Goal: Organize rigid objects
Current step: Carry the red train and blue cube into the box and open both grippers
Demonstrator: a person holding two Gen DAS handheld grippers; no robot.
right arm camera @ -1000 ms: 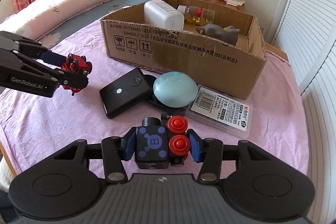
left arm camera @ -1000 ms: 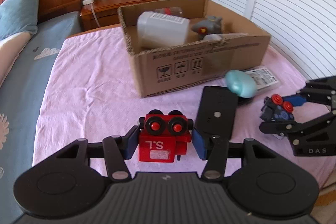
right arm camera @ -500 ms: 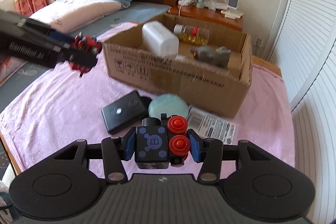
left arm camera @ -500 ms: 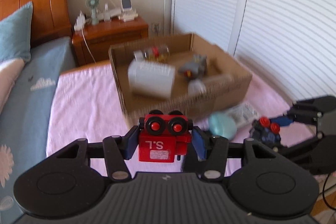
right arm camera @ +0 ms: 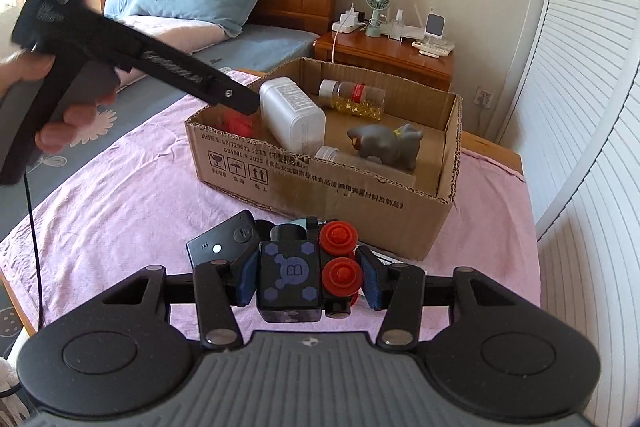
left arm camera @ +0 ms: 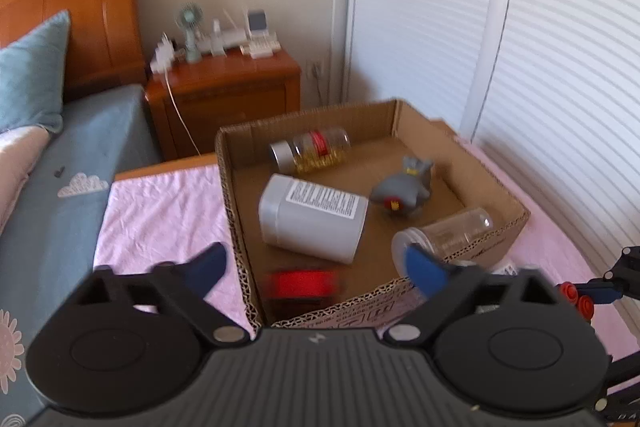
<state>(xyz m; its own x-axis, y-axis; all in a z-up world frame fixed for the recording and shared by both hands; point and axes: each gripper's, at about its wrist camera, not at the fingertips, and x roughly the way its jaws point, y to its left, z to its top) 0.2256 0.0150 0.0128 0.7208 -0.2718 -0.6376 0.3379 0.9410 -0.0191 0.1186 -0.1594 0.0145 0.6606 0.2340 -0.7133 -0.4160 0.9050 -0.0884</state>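
The left gripper (left arm camera: pixel 316 267) is over the cardboard box (left arm camera: pixel 496 187), its jaws opening, and the red toy (left arm camera: pixel 304 283) is in the box, free of them. The right gripper (right arm camera: pixel 308 279) has its jaws closed tight on the black toy (right arm camera: pixel 290 277).

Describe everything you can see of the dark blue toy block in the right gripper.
The dark blue toy block is a boxy, hard-looking piece, its face printed with a lighter B and hexagons. Two red round wheels sit on its right side, a dark cylinder on top. The right gripper has its jaws shut on both sides, holding it above the pink cloth, short of the cardboard box.
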